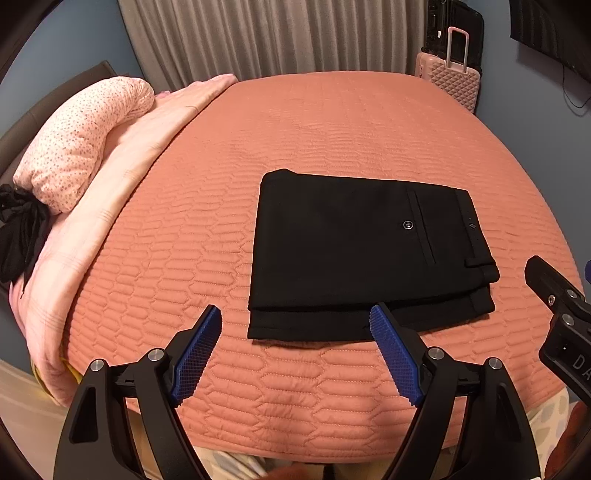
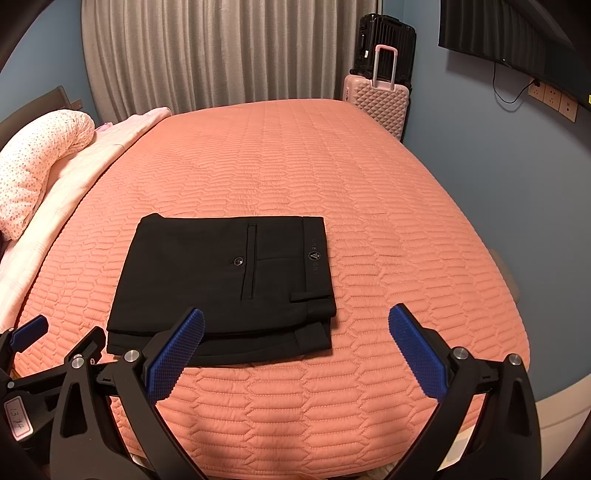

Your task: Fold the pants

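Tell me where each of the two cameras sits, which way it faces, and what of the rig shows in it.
Left wrist: on the left gripper, looking down over the bed at the folded pants; its open fingers frame the near hem, the right gripper at the edge.
Right wrist: on the right gripper, same slant, pants left of centre; the left gripper shows low left.
Shared: pants, bed, curtain, pink suitcase.

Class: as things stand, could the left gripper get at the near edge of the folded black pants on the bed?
Probably yes. The left gripper is open, and only bare bedspread lies before the near edge of the pants; nothing blocks the way.
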Demonstrator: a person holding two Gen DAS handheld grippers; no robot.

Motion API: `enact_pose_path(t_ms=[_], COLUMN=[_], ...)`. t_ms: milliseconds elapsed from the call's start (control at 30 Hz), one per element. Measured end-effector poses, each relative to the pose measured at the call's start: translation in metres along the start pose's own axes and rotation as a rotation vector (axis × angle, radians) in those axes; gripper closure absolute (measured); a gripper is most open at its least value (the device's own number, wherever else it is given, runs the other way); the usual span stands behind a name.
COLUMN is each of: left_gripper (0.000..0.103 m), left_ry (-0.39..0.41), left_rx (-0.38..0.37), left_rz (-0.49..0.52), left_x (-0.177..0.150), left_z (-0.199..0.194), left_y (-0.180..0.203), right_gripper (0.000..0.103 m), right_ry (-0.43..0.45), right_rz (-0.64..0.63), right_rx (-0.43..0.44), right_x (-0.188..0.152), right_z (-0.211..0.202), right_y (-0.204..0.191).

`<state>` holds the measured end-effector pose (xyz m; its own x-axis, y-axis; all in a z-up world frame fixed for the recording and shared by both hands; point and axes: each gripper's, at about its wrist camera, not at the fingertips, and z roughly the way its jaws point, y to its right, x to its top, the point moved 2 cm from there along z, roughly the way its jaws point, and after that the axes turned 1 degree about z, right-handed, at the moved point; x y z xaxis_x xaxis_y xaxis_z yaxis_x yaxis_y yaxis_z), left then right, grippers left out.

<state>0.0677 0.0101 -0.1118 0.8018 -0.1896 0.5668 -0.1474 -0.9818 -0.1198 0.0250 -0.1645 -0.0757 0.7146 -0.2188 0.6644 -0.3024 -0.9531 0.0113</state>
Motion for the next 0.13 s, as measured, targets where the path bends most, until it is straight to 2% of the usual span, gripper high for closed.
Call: enact_pose_path(t_ms=[133], left_gripper=[0.023], left_ry=[-0.01], left_rx=[-0.005], left_rz=[-0.011], left_x=[-0.0005], left_z=[0.0016], left_y=[-0.0025], right_gripper=[0.005], right_ry=[-0.001], right_rz=[0.0], right_rx=[0.001], right_x=[0.0003], right_z=[0.0001], right_y=[0.0001])
